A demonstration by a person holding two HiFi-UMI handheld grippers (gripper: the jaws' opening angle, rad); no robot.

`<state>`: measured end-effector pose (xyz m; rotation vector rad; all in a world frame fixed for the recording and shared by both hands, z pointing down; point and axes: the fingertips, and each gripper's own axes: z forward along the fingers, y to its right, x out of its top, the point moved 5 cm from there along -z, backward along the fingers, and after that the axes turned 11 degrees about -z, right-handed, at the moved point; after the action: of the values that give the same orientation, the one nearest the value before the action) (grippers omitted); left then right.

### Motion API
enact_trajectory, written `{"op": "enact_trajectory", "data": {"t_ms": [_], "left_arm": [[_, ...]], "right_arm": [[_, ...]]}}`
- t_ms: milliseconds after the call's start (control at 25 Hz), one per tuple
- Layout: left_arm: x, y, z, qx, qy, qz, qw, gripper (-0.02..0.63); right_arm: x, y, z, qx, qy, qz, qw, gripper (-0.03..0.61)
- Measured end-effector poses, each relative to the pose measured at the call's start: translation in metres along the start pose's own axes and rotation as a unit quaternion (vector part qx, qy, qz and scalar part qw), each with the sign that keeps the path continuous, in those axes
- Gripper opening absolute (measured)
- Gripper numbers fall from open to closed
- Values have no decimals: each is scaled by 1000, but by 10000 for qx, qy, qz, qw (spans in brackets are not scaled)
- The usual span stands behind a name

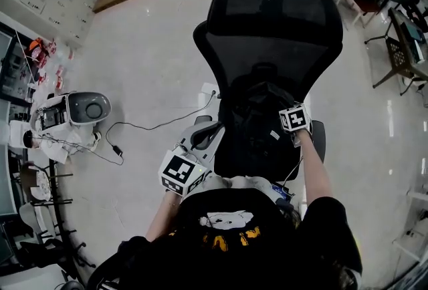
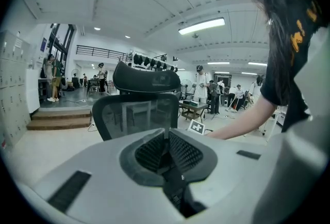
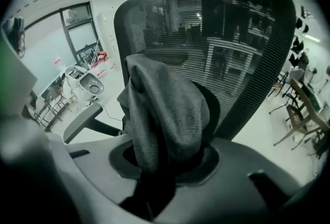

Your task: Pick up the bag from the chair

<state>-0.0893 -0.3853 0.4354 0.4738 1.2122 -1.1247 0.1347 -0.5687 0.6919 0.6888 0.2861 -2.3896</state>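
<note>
Bag [image 1: 257, 115], dark and soft, sits on the seat of a black mesh office chair [image 1: 274, 21], slumped against the bottom of the backrest. From the head view you are looking steeply down over your own black-shirted shoulders at both tools.

Your right gripper [image 1: 281, 118] reaches down onto the top of the bag, its marker cube showing white against the dark fabric. In the right gripper view, a thick fold of the bag's grey woven cloth [image 3: 165, 109] rises straight out from between the jaws of that gripper [image 3: 165, 166]. The jaws stand a little apart, clenched on the fold, with cloth filling the gap between them. The chair's mesh backrest [image 3: 242, 37] fills the view behind the fold, and one grey armrest [image 3: 82, 120] shows to the left.

Your left gripper [image 1: 195, 156] hangs beside the chair's left armrest, apart from the bag. In the left gripper view its jaws [image 2: 167, 138] are pressed together with nothing between them. Beyond them you see the chair [image 2: 136, 114] from the side and your right forearm [image 2: 242, 122] stretched towards the seat.
</note>
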Motion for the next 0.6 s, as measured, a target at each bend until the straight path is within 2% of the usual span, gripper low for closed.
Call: {"op": "enact_trajectory", "data": {"t_ms": [280,440,600], "left_arm": [[-4,7,-15,-188,92,24,9998,31],[-9,6,-28,-236,129,27,9996,31],[-15,4,-42,-278,169,3,9995,31]], "right_arm": [[6,-33,-36,-107,328,644,9973,80],[9,-54,-64,-167,673,1279,9894,63],[11,-76,-94,-269,999,1624,9813,54]]}}
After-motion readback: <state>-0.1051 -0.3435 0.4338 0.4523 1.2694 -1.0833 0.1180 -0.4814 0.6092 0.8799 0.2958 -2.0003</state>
